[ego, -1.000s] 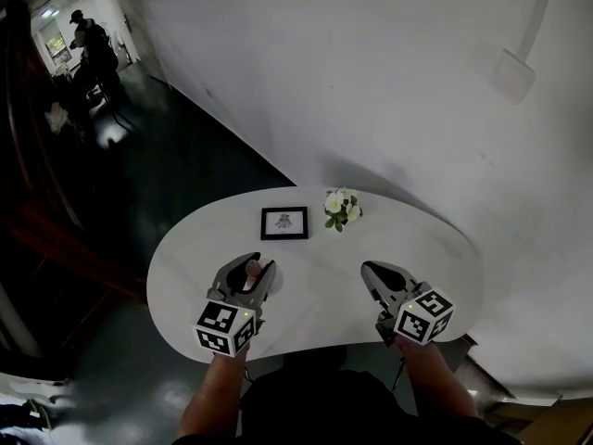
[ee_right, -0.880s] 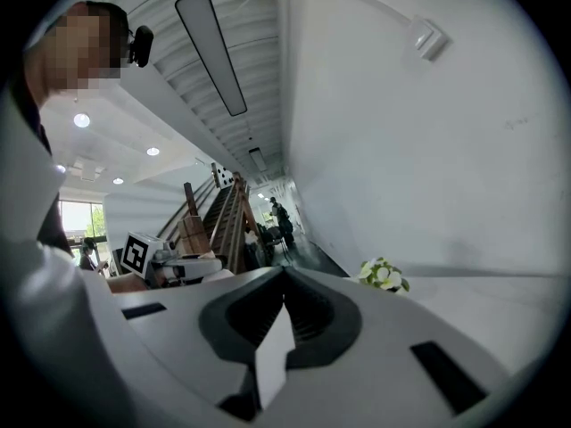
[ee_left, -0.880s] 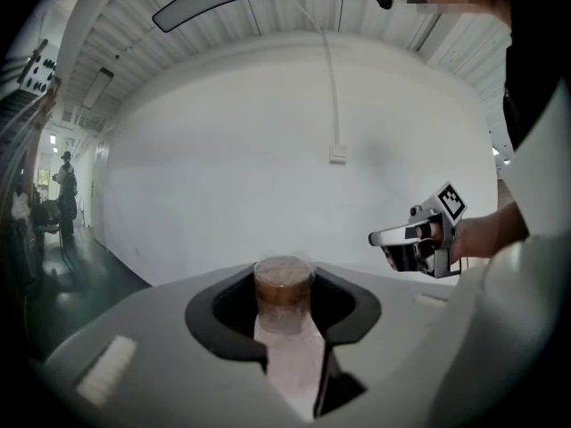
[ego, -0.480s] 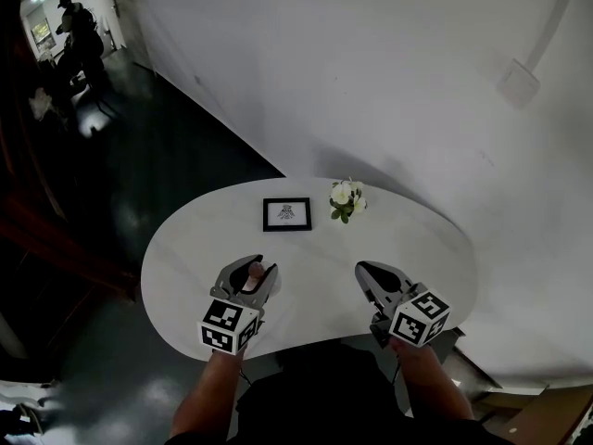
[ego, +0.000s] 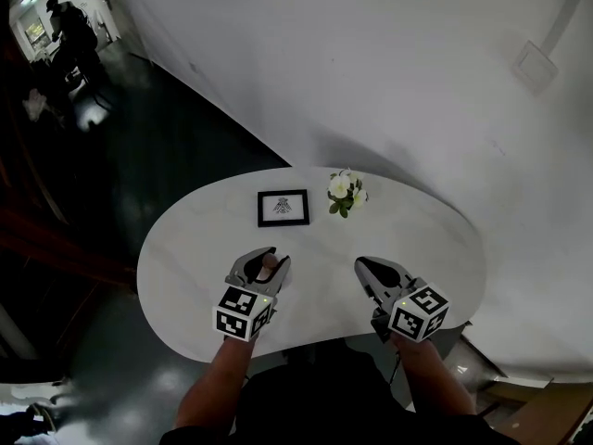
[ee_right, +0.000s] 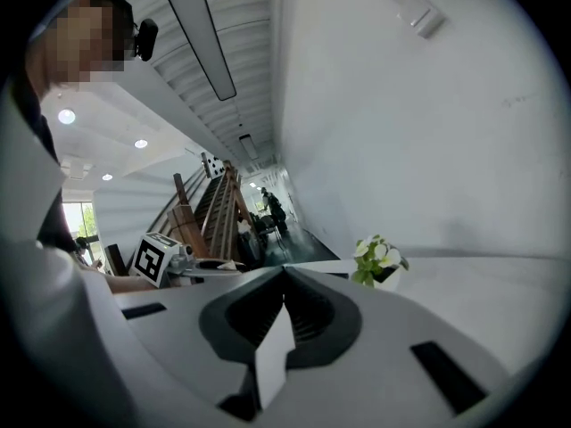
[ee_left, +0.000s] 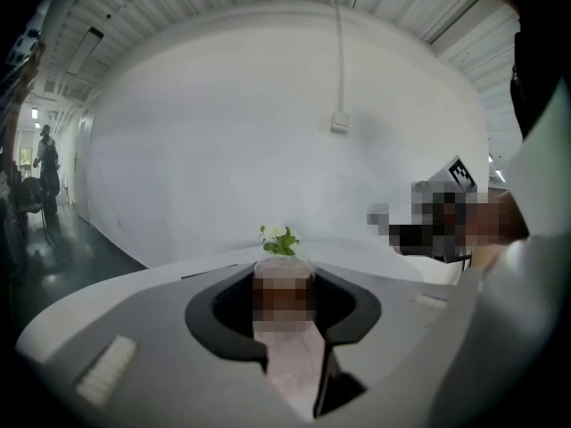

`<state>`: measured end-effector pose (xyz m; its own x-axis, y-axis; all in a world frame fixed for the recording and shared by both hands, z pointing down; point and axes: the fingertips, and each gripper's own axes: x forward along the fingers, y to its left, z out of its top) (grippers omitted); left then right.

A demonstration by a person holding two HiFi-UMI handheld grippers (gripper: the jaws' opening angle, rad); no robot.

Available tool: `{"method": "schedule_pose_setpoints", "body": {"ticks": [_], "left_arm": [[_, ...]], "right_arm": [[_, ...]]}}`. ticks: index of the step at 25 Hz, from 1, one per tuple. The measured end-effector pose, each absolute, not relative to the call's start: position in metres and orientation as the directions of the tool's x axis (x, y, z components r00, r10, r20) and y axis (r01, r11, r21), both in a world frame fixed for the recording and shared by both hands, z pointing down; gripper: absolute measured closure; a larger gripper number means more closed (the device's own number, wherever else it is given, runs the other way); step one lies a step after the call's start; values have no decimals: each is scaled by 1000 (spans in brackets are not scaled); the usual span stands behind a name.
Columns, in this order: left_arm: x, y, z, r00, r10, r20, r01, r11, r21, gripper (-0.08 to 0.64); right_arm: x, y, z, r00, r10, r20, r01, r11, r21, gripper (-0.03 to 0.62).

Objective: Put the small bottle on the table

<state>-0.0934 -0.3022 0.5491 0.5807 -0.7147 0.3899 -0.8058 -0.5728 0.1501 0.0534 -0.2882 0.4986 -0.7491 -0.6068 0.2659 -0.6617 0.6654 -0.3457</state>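
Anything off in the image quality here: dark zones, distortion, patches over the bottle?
Head view: the table and wall are evenly lit, while the floor at left is nearly black. Left gripper view: strong fisheye bending, black corners, and a mosaic patch over the top of the small bottle between the jaws. Right gripper view: same fisheye, a bright ceiling light, and the flowers are reasonably sharp.

Premises: large office or public hall. Evidence: tall plain white wall (ego: 371, 63), dark glossy floor (ego: 157, 151), long ceiling strip light (ee_right: 201, 34), wooden staircase (ee_right: 212, 208), white oval table (ego: 181, 272) bearing a black-framed picture (ego: 283, 208) and a small pot of white flowers (ego: 344, 192).
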Motion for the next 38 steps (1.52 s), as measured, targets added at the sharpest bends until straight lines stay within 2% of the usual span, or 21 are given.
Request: {"method": "schedule_pose_setpoints", "body": {"ticks": [18, 23, 38], "left_arm": [[-26, -357, 615, 602, -617, 507, -765, -627, 144, 423], [-22, -368, 633, 588, -601, 541, -776, -607, 170, 423], [-26, -379, 669, 550, -568, 613, -767, -634, 100, 422]], "right_arm": [[90, -318, 534, -733, -617, 286, -677, 619, -399, 581], [97, -321, 540, -728, -617, 299, -682, 611, -401, 581], [95, -327, 564, -731, -591, 342, -681, 601, -418, 581]]}}
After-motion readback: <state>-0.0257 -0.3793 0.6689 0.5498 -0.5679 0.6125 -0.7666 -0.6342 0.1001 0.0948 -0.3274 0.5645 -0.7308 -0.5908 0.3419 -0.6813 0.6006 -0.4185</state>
